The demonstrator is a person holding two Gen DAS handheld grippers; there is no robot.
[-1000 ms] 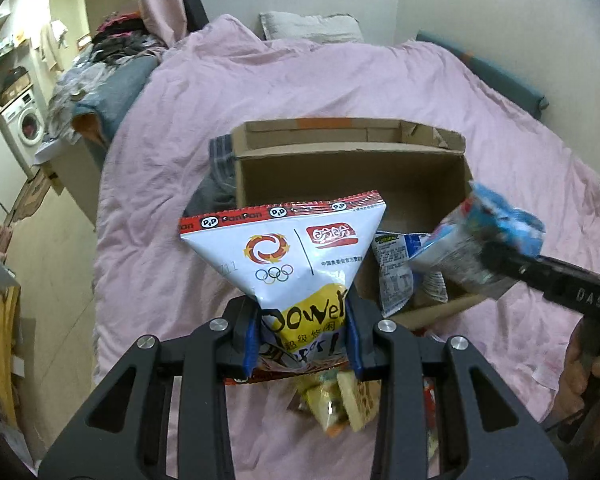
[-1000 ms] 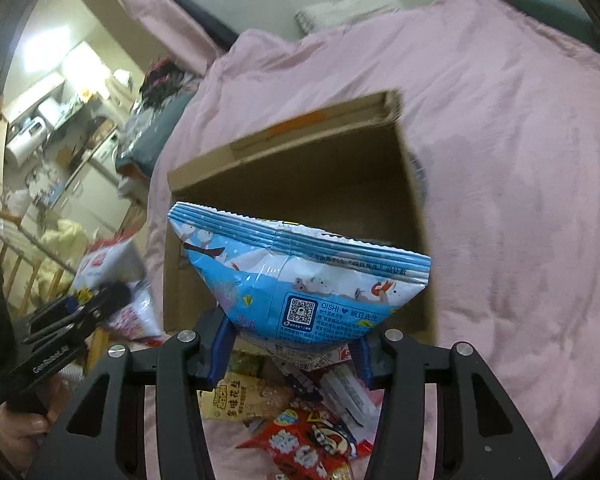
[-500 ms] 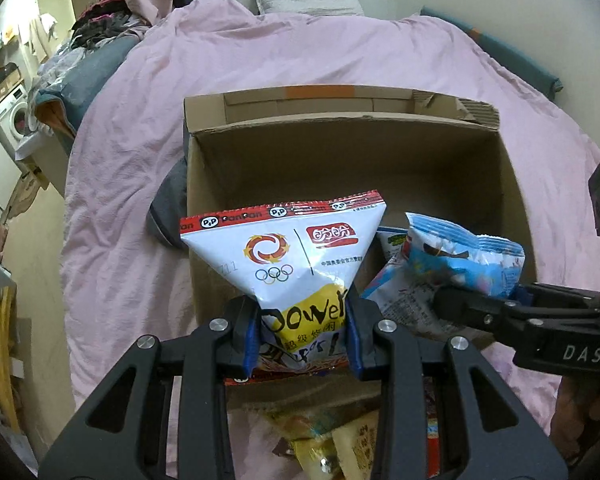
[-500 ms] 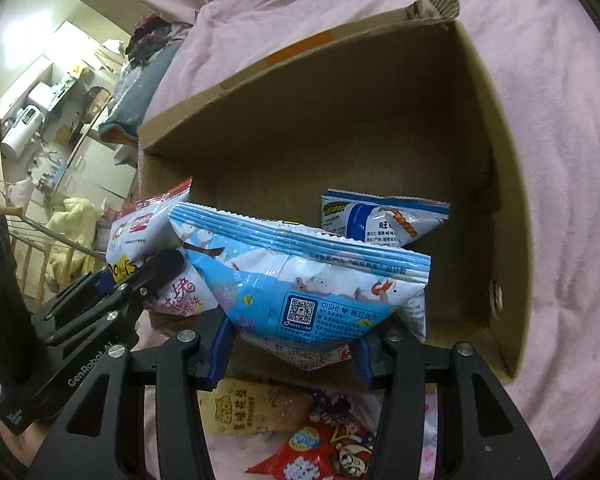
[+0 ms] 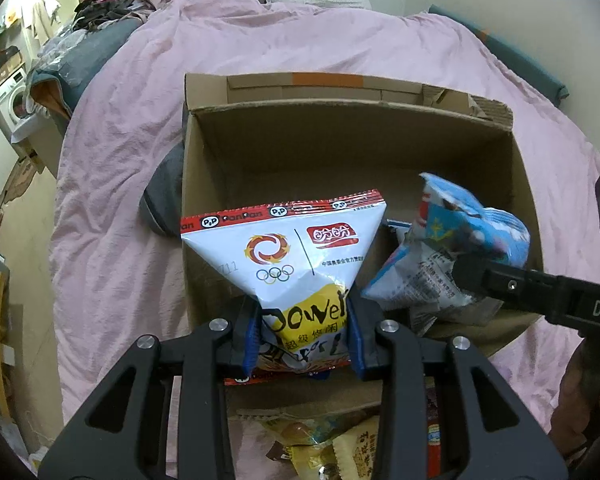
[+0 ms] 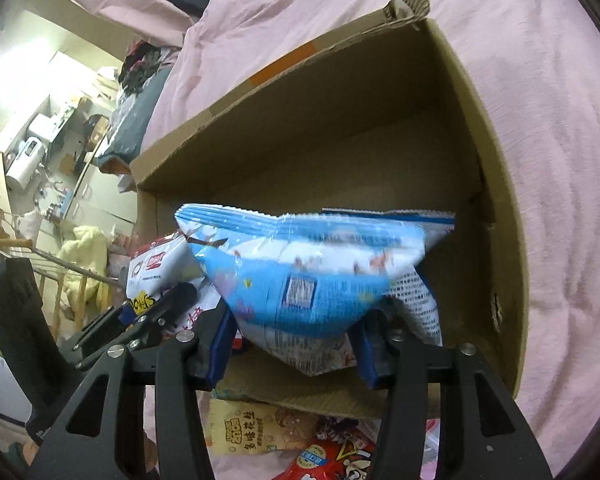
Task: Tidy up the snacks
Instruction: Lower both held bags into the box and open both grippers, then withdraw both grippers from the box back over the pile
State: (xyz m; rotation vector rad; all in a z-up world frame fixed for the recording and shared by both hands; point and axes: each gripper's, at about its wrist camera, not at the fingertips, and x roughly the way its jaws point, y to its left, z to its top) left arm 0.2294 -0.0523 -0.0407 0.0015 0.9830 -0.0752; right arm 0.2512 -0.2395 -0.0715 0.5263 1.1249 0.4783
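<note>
An open cardboard box [image 5: 340, 152] lies on a pink bed. My left gripper [image 5: 304, 340] is shut on a white, red and yellow snack bag [image 5: 296, 256], held over the box's near left corner. My right gripper [image 6: 296, 344] is shut on a blue and white snack bag [image 6: 312, 264], held over the box's near edge; the bag looks blurred. That bag also shows in the left wrist view [image 5: 460, 240], and the white bag in the right wrist view [image 6: 156, 268]. Another blue and white bag [image 6: 412, 292] lies inside the box behind it.
Loose snack packets lie on the pink bedding in front of the box: a yellow one [image 6: 260, 428] and a red one [image 6: 332, 460]. Dark clothing [image 5: 164, 196] lies against the box's left side. The bed's left edge drops to a cluttered floor [image 5: 16, 240].
Both grippers have moved closer to the box with their bags. The blue bag now tilts over the box's near edge and looks blurred.
</note>
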